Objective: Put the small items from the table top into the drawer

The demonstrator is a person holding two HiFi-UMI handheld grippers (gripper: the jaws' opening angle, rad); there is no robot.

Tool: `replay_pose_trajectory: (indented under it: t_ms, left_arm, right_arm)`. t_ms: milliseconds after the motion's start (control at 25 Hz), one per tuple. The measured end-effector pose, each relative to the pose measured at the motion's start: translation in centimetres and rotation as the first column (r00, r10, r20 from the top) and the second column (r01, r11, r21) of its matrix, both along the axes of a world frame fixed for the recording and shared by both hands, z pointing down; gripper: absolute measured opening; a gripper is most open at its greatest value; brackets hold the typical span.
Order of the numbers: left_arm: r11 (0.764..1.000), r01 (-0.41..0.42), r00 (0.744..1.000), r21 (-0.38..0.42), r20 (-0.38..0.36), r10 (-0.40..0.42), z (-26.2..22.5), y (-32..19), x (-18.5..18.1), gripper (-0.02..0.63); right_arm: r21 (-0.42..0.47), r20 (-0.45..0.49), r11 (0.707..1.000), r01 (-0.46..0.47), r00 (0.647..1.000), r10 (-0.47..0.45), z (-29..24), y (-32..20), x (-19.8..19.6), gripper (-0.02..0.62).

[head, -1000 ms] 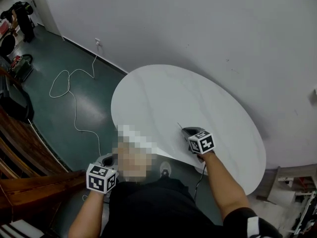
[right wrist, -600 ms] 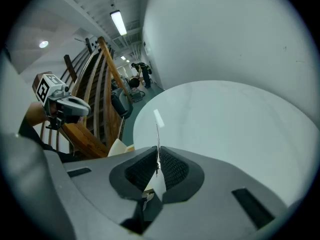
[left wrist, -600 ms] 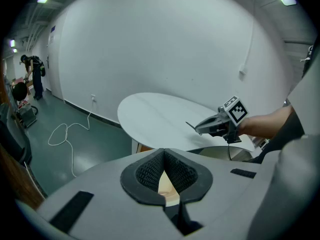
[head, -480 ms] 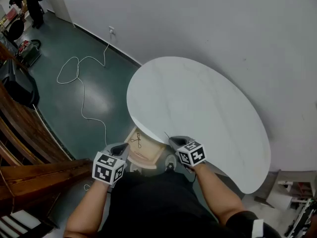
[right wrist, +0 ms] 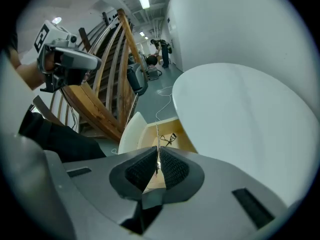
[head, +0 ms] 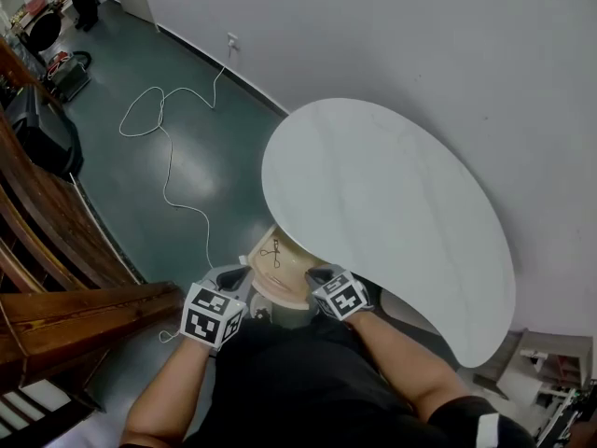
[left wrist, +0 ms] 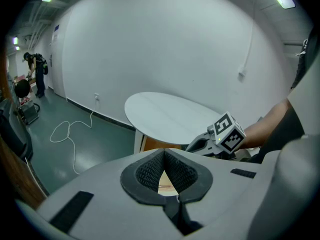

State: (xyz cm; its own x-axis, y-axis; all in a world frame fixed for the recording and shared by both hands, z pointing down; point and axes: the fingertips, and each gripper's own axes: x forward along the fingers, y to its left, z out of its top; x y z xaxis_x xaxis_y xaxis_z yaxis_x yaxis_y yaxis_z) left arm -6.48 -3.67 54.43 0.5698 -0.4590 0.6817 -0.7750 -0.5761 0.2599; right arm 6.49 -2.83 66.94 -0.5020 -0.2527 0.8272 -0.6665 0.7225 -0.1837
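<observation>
Under the near edge of the round white table (head: 392, 194) a pale wooden drawer (head: 287, 274) stands open. A small black-handled scissor-like tool (head: 271, 252) lies inside it, and this tool (right wrist: 171, 138) also shows in the right gripper view. My right gripper (head: 315, 274) hangs over the drawer's near right side, shut on a thin metal stick (right wrist: 157, 141) that points out past its pads. My left gripper (head: 238, 274) is just left of the drawer, shut with nothing in it. The table top looks bare.
A wooden stair rail (head: 56, 241) runs along the left. A white cable (head: 168, 171) loops over the green floor. The white wall (head: 420, 54) stands right behind the table. People and gear (head: 56, 26) are far off at the upper left.
My right gripper has moved with the thin stick off the table top, left and down over the drawer. The open drawer has come into view. The left gripper has shifted slightly toward the drawer.
</observation>
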Motion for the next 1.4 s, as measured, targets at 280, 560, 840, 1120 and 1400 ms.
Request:
replay_pose_trajectory:
  t_ms: [280, 560, 840, 1120, 1400]
  left_arm:
    - [0.999, 0.046, 0.999, -0.011, 0.002, -0.046, 0.2, 1.2, -1.6, 0.014]
    - [0.995, 0.095, 0.995, -0.020, 0.008, -0.095, 0.3, 1.9, -2.7, 0.014]
    - [0.994, 0.109, 0.994, -0.028, 0.016, -0.109, 0.6, 2.4, -3.5, 0.014]
    - [0.996, 0.090, 0.996, -0.026, 0.011, -0.090, 0.8, 2.0, -3.2, 0.014]
    - [0.999, 0.032, 0.999, 0.000, 0.002, -0.032, 0.4, 0.7, -1.6, 0.014]
  right_arm:
    - [-0.052, -0.070, 0.997, 0.058, 0.996, -0.062, 4.7, 1.2, -1.9, 0.023]
    - [-0.139, -0.131, 0.989, 0.047, 0.989, -0.065, 10.0, 1.3, -2.6, 0.023]
    - [-0.155, -0.141, 0.987, 0.032, 0.989, -0.054, 11.1, 1.4, -3.0, 0.025]
    - [-0.181, -0.128, 0.983, 0.028, 0.990, -0.051, 10.4, 2.7, -2.5, 0.057]
    - [-0.071, -0.068, 0.997, -0.033, 0.997, 0.028, 6.1, 1.1, -0.9, 0.054]
